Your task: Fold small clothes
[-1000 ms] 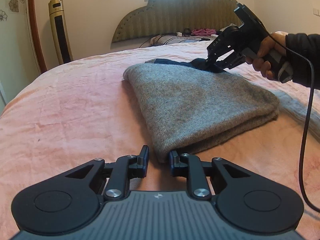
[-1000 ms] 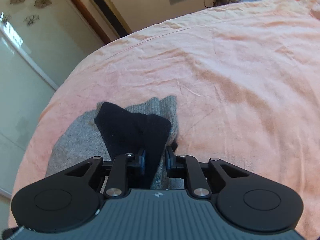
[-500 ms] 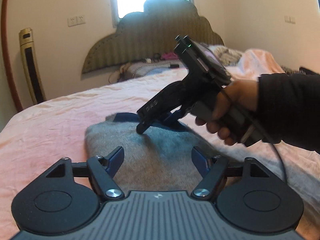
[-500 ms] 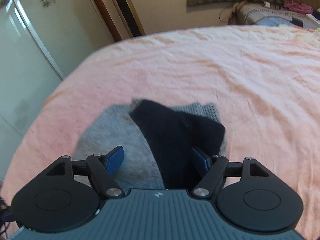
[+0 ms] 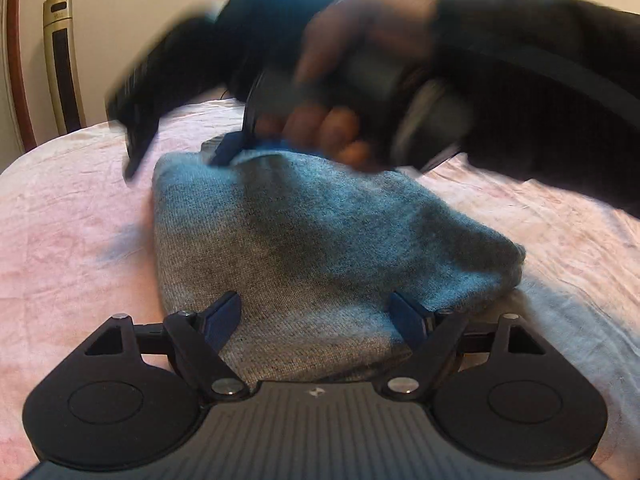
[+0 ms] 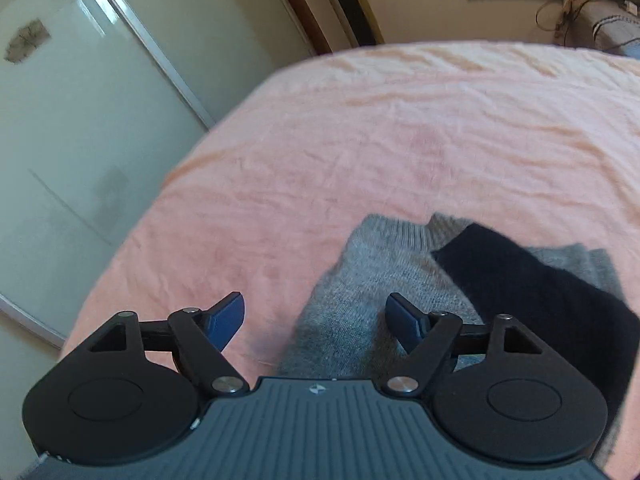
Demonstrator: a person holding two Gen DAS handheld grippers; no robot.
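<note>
A folded grey knit garment (image 5: 312,248) lies on the pink bedspread (image 5: 72,240). My left gripper (image 5: 316,320) is open and empty, its fingers on either side of the garment's near edge. In the right wrist view the grey garment (image 6: 360,292) has a dark navy piece (image 6: 532,292) lying on it. My right gripper (image 6: 316,316) is open and empty, above the garment's left edge. It also shows, blurred, in the left wrist view (image 5: 176,120), above the garment's far end.
The person's hand and dark sleeve (image 5: 520,80) fill the upper right of the left wrist view. A tall gold fan (image 5: 64,64) stands by the wall. Sliding glass doors (image 6: 80,120) are past the bed's edge. Pillows lie at the headboard (image 6: 600,20).
Both grippers were shut on the garment's edges a second ago and have opened and let go. The right gripper has swung left across the garment; the left has lifted over its near edge.
</note>
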